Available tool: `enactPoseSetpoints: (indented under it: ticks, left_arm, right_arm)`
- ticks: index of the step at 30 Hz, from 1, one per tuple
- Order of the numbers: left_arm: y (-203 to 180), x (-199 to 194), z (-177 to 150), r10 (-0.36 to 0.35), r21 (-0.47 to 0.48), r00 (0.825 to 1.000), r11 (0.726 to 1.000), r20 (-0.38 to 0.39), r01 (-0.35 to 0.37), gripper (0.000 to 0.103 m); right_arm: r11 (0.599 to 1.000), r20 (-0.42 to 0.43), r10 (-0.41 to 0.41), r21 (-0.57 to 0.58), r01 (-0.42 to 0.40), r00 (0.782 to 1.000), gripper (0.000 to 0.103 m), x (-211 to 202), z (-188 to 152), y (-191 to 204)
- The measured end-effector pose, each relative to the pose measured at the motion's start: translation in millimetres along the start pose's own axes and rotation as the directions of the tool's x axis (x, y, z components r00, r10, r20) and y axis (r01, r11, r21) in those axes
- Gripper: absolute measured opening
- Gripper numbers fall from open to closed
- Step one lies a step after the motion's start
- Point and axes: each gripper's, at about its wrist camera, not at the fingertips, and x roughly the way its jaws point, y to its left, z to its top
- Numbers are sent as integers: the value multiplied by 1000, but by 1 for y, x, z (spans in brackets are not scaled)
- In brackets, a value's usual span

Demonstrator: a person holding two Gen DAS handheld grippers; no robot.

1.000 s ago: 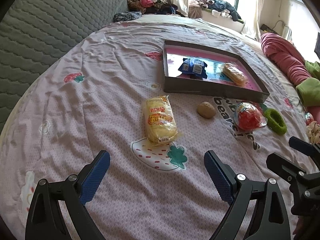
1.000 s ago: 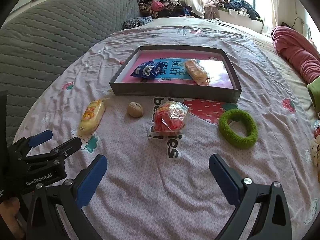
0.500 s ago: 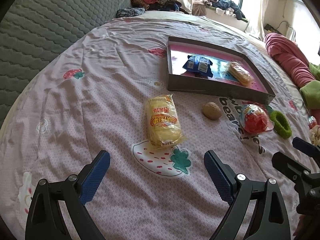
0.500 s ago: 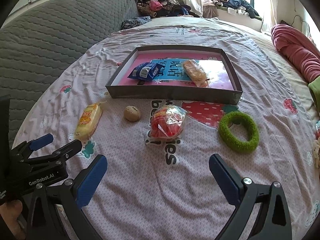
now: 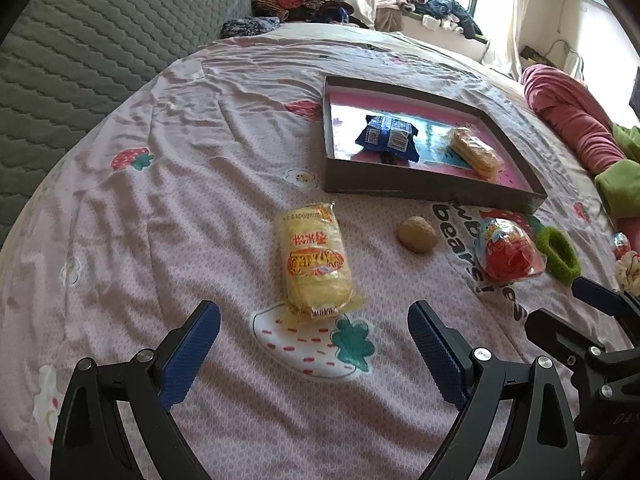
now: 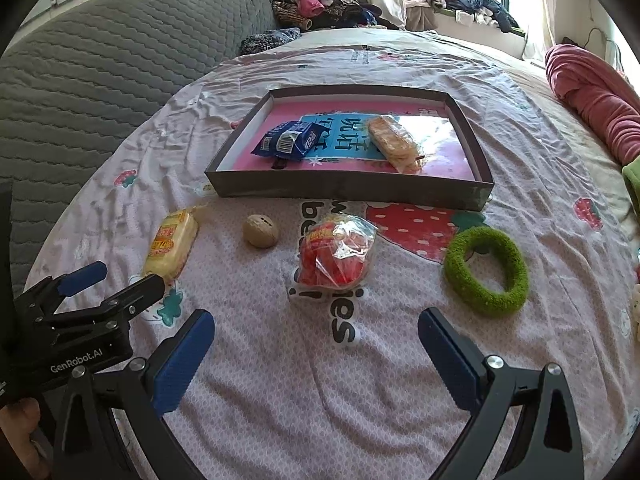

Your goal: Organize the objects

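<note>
My two grippers hover side by side above a pink strawberry-print bedsheet (image 6: 520,128), both tilted down at the spread ahead of them. My left gripper (image 5: 314,328) has its jaws spread wide with nothing between them; my right gripper (image 6: 316,334) is likewise wide apart and empty.

Four loose items lie on the sheet between my grippers and the tray. One yellow snack packet (image 5: 316,264) sits just ahead of my left gripper, almost centred on the gap between its blue pads. One small tan ball (image 5: 417,234) rests further out and to the right of that packet, apart from it. One clear bag of red sweets (image 6: 338,254) lies just ahead of my right gripper, slightly left of its centre line. One green fuzzy ring (image 6: 486,272) lies flat ahead of my right finger, well apart from the bag.

Beyond all four stands one shallow dark tray (image 6: 348,192) with a pink floor. Two items are in it: one blue wrapped snack (image 6: 294,140) toward its left, one pale wrapped cake (image 6: 394,142) toward its middle, close together but whether touching I cannot tell.

A grey quilted headboard (image 6: 100,80) runs far off to my left.
</note>
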Motion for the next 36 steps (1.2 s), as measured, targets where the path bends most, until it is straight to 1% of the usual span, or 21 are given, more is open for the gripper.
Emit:
enactPoseSetpoints:
  ticks: [13, 17, 28, 31, 36]
  left_arm:
    - [3, 27, 15, 39, -2, 999, 999, -19, -39, 95]
    - [1, 35, 18, 42, 10, 999, 999, -31, -41, 95]
    - [2, 50, 28, 57, -4, 998, 998, -31, -57, 95]
    - [1, 55, 29, 62, -2, 997, 998, -41, -62, 95]
    - [-2, 61, 31, 74, 11, 996, 997, -45, -74, 95]
  right_arm:
    - [1000, -14, -9, 28, 9, 1000, 103, 19, 10, -6]
    - [999, -18, -16, 28, 16, 1000, 103, 26, 15, -6]
    - [999, -37, -40, 33, 41, 999, 102, 46, 24, -9]
    - [998, -48, -48, 24, 50, 998, 97, 52, 26, -9]
    - [998, -66, -41, 46, 44, 997, 92, 61, 27, -15]
